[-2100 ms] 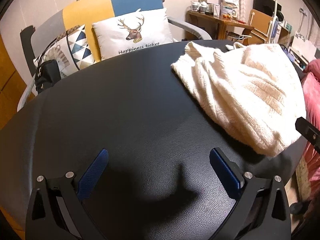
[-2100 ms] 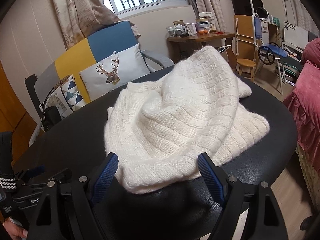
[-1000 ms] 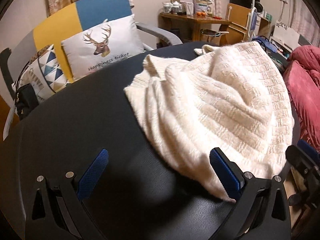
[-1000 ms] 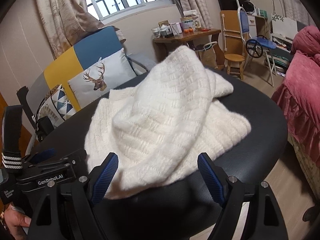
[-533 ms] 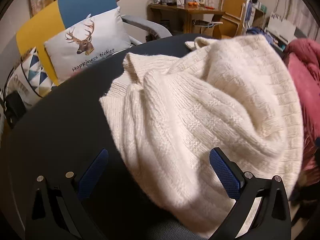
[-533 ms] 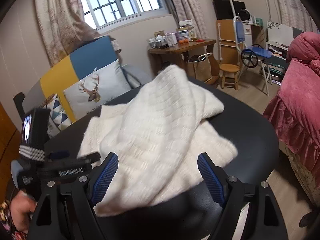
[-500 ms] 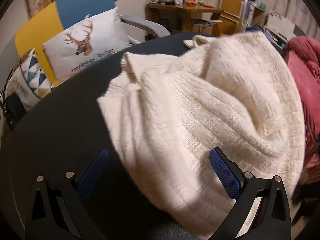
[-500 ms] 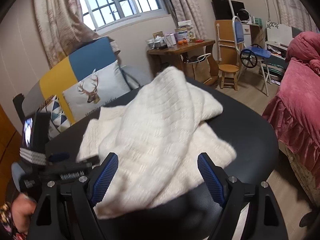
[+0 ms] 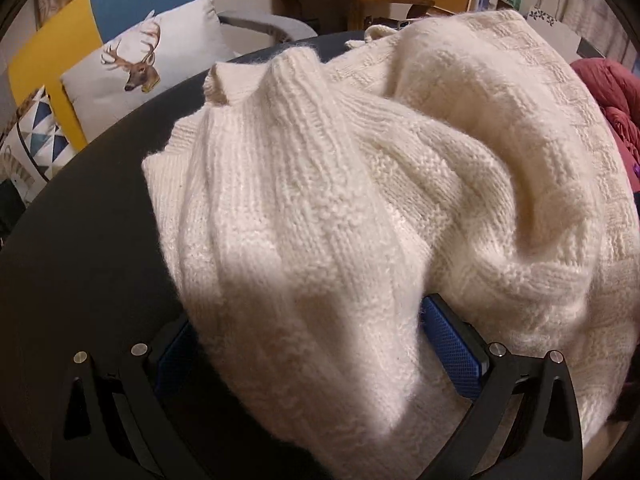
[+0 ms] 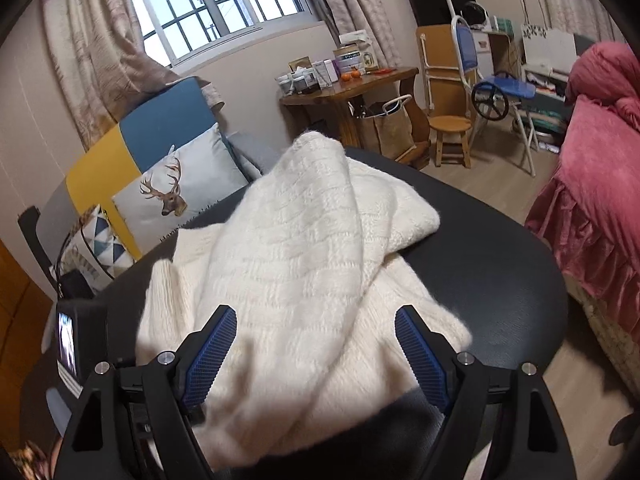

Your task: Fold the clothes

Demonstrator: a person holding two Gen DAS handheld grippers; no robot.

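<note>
A cream knitted sweater (image 9: 360, 184) lies bunched on the dark counter (image 9: 80, 240), its near edge pushed between the 2 spread fingers of the left tongs (image 9: 316, 352). The knit covers most of the left blue pad and presses against the right pad (image 9: 452, 344). Beyond the tongs the sweater rises in thick folds, with a ribbed cuff or collar at its far side. Further off to the left sits a deer cushion (image 9: 140, 60) against a blue and yellow chair back (image 9: 100, 12); straight beyond stands a cluttered wooden side table (image 9: 352, 4).
</note>
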